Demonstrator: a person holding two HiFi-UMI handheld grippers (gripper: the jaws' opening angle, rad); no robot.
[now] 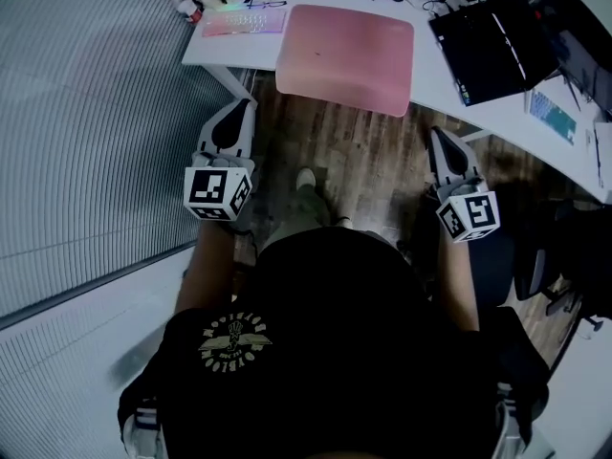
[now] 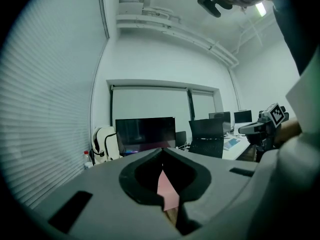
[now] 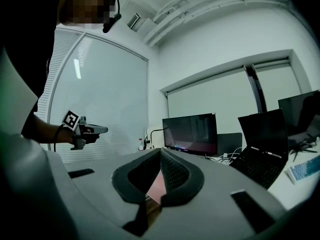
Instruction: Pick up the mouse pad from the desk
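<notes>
Holding the left tool (image 1: 237, 109) and the right tool (image 1: 439, 136) short of the desk (image 1: 218, 51), we have each pressed together on nothing, since the pad is not within reach. Ahead of both tips and between them, the pink mouse pad (image 1: 346, 55) lies flat with its near edge overhanging the desk, likely offering a lip to pinch.

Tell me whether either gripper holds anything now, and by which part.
Nothing is held. The left gripper and the right gripper are both shut and empty, short of the pink mouse pad lying on the desk.
</notes>
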